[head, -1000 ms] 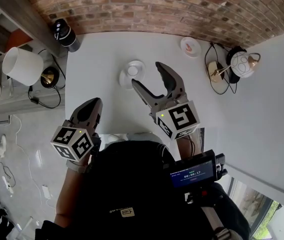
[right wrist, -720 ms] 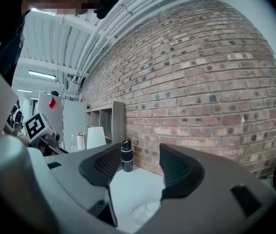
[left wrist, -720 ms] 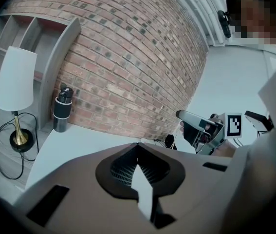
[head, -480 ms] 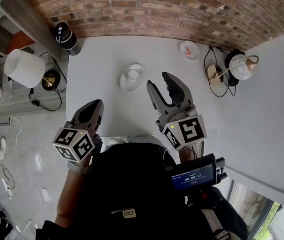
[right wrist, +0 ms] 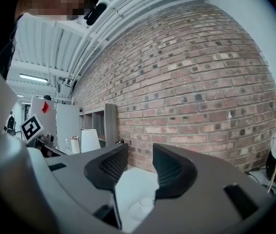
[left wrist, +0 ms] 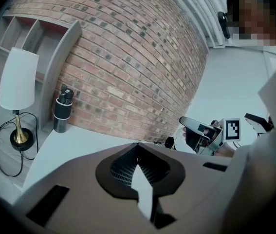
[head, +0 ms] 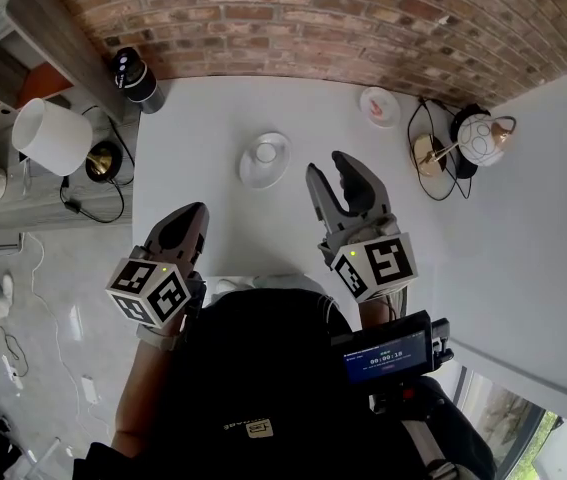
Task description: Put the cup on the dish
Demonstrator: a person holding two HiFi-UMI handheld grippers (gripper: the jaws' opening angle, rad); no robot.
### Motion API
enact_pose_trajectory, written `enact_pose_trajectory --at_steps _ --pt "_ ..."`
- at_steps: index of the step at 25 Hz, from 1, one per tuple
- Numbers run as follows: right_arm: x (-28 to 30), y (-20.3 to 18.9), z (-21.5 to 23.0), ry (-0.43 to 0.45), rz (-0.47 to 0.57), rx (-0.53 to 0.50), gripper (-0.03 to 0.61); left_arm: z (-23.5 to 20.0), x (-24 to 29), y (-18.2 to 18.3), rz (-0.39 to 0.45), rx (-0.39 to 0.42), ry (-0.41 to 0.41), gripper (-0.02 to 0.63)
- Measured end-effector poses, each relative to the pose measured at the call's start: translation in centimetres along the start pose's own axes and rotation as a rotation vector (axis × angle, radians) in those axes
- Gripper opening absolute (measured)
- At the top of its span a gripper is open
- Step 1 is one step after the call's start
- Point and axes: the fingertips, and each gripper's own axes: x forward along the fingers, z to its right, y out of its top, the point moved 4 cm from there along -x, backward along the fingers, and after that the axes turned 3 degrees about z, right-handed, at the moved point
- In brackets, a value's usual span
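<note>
Since the cup (head: 265, 150) stands upright in the middle of the dish (head: 250, 174), the placing looks done and the step in hand seems to be letting go and drawing clear. The right gripper (head: 325, 166) hangs near the dish, to its right and on the person's side. Its fingers are closing to nearly together with nothing between them. The left gripper (head: 189, 214) is well apart from the dish, to its left and nearer the person, its fingers together and empty.

I judge that little is called for next beyond keeping both grippers off the dish. Beyond the dish to the left stands a dark bottle (head: 135, 74), and beyond it to the right a small plate (head: 379, 106). The counter (head: 208, 118) shows nothing between grippers and dish.
</note>
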Motion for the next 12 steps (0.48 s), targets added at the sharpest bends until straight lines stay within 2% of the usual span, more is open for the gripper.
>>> enact_pose_trajectory --at_steps 12 --pt "-0.28 -0.94 0.63 0.015 -0.021 0.024 0.161 0.51 -0.43 -0.52 0.009 -0.008 0.030 0.005"
